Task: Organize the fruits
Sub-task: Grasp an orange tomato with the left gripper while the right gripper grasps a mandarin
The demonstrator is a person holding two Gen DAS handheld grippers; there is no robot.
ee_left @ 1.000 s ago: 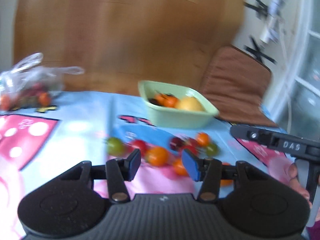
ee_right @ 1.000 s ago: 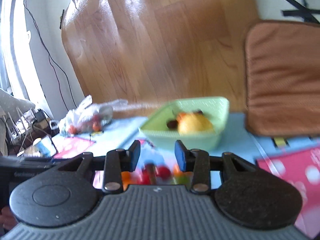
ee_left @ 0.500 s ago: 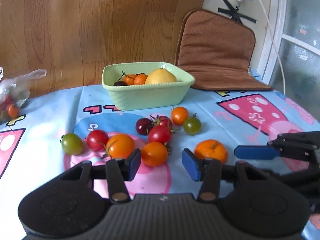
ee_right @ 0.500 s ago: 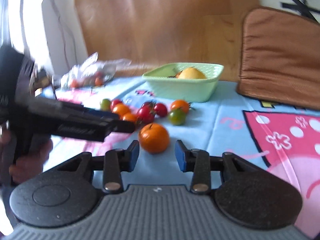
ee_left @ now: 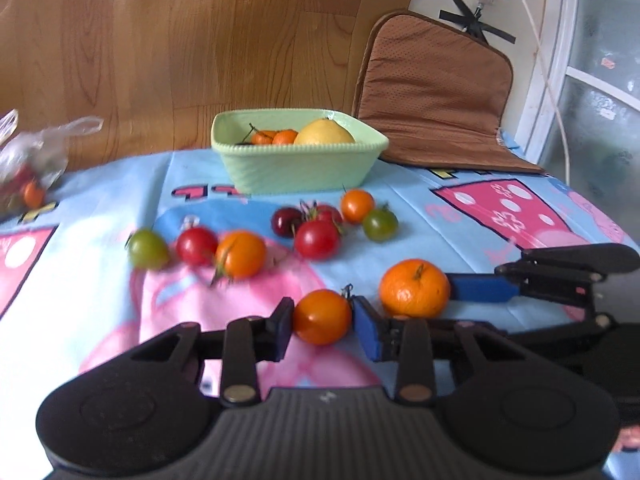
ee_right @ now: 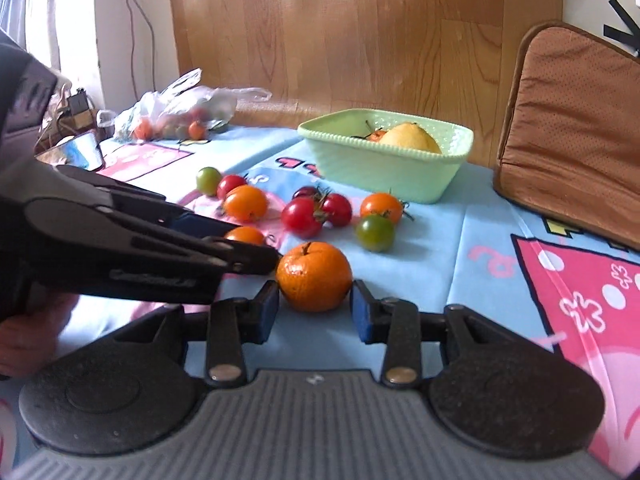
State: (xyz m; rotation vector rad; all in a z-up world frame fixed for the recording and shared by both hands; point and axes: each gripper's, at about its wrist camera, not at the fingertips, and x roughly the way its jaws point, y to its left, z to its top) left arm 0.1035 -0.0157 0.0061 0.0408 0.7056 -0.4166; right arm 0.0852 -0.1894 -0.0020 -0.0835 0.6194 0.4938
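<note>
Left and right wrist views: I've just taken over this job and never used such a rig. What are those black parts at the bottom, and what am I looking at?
There is no robot arm: a person holds a two-finger tool in each hand, with a camera looking forward along its jaws. The black shapes at the bottom are the tools themselves.

In the left wrist view, the left gripper has an orange tomato between its jaws; they sit at its sides, but I cannot tell whether they press it. In the right wrist view, the right gripper is open around a tangerine, with gaps on both sides.

Both fruits rest on the cartoon tablecloth. Behind them lie more loose tomatoes, red, orange and green, and a green bowl already holding a yellow fruit and some small ones. A plastic bag of tomatoes lies far left.
</note>
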